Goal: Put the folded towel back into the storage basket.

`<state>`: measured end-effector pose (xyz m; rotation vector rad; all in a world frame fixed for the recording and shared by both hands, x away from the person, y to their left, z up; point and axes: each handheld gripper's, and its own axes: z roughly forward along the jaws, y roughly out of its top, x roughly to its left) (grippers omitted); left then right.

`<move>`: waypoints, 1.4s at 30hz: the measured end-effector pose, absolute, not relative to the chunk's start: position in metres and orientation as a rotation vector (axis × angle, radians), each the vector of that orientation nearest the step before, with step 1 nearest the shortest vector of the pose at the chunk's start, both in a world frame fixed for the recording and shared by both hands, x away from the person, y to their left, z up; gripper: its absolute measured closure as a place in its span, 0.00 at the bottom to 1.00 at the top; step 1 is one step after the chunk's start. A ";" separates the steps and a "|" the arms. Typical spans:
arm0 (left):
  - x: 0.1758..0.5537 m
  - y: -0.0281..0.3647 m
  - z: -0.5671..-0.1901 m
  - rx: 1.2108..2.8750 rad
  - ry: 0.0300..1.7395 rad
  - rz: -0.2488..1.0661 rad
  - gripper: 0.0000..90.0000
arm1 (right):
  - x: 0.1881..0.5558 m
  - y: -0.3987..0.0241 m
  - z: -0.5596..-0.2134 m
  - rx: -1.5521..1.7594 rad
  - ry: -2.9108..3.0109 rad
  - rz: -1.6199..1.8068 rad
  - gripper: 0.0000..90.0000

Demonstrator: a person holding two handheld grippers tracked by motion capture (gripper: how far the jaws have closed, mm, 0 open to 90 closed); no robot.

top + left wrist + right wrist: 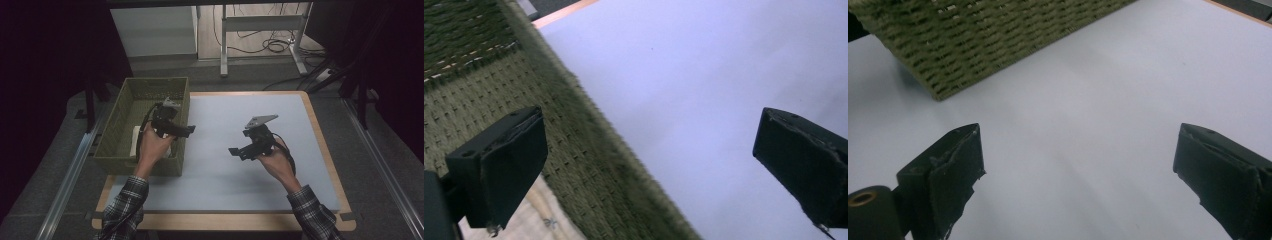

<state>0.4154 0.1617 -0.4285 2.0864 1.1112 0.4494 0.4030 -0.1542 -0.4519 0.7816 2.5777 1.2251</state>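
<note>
An olive woven basket (120, 120) stands on the left side of the pale mat (235, 170). A cream cloth-like thing (135, 141) lies inside it near the front. My left gripper (186, 130) hovers over the basket's right wall, jaws pointing right. In the left gripper view the left gripper (656, 160) stands open and empty, the basket wall (589, 150) and the cream thing (541, 212) below it. My right gripper (236, 151) hangs above the middle of the mat, pointing left. In the right gripper view the right gripper (1083, 175) is open and empty, facing the basket (983, 40).
The mat lies on a wooden table (327, 150). Behind the table stand a white cabinet (155, 30) and a white desk frame (260, 25) with cables (275, 45) on the floor. Metal rails (70, 175) run along the floor at both sides.
</note>
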 end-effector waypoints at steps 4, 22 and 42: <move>0.411 0.149 -0.427 2.123 1.104 0.450 0.02 | 0.400 -0.171 -0.455 0.791 2.561 1.212 0.06; 0.394 0.105 -0.425 2.160 1.076 0.416 0.02 | 0.382 -0.238 -0.465 0.868 2.510 1.187 0.05; 0.355 0.051 -0.448 2.166 0.919 0.356 0.01 | 0.361 -0.281 -0.481 0.959 2.478 1.202 0.04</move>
